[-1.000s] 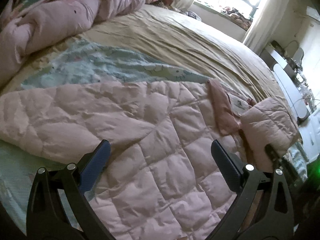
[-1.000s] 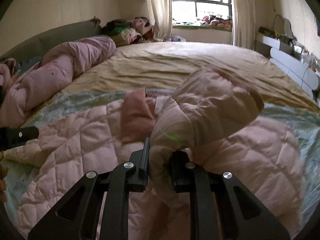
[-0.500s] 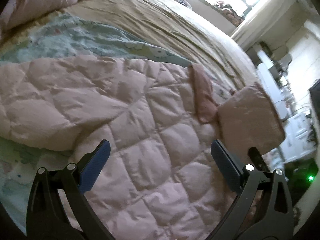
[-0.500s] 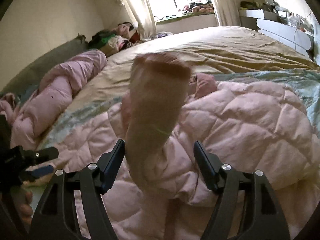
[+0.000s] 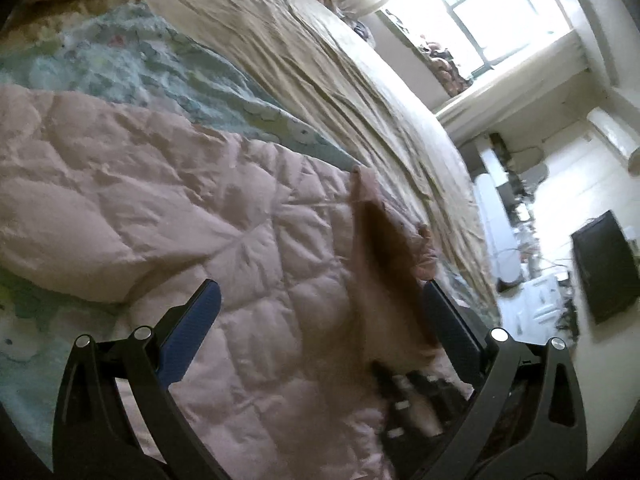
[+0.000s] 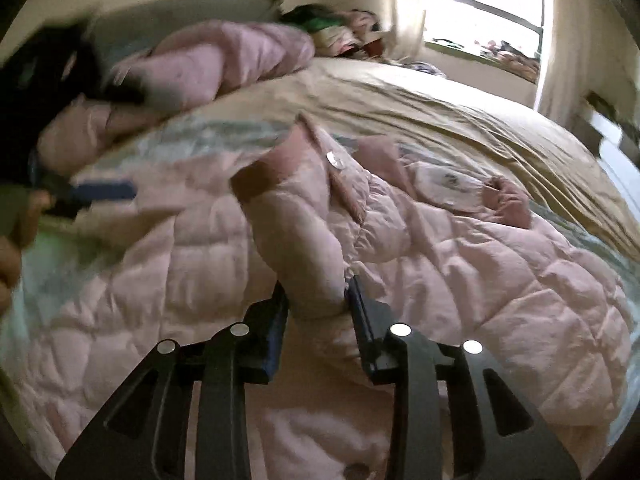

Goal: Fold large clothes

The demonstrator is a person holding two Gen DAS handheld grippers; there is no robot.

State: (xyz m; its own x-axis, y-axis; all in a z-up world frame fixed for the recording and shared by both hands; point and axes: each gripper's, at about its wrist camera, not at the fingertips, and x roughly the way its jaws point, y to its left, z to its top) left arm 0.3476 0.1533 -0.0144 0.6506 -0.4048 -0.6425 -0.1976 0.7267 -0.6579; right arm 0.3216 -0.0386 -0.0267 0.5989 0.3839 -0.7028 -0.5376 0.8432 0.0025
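Observation:
A pink quilted down jacket (image 5: pixel 168 216) lies spread on the bed; it also fills the right wrist view (image 6: pixel 480 272). One sleeve (image 6: pixel 296 240) is laid over the jacket body, its cuff (image 6: pixel 260 176) pointing away. My right gripper (image 6: pixel 316 300) is partly open with the sleeve's near end between its fingers, seemingly loose. My left gripper (image 5: pixel 320 312) is open above the jacket, with the blurred sleeve (image 5: pixel 380 280) just inside its right finger (image 5: pixel 448 320). The left gripper also shows blurred at the left edge of the right wrist view (image 6: pixel 100 192).
The jacket rests on a light blue patterned blanket (image 5: pixel 132 64) over a tan bedsheet (image 6: pixel 420 92). A rolled pink duvet (image 6: pixel 208 68) and piled clothes (image 6: pixel 332 28) lie near the headboard. A window (image 6: pixel 480 0) and white furniture (image 5: pixel 500 208) stand beyond the bed.
My right gripper opened, let the raised sleeve drop across the jacket body, and has narrowed around its near end. My left gripper swung right toward the sleeve, staying open.

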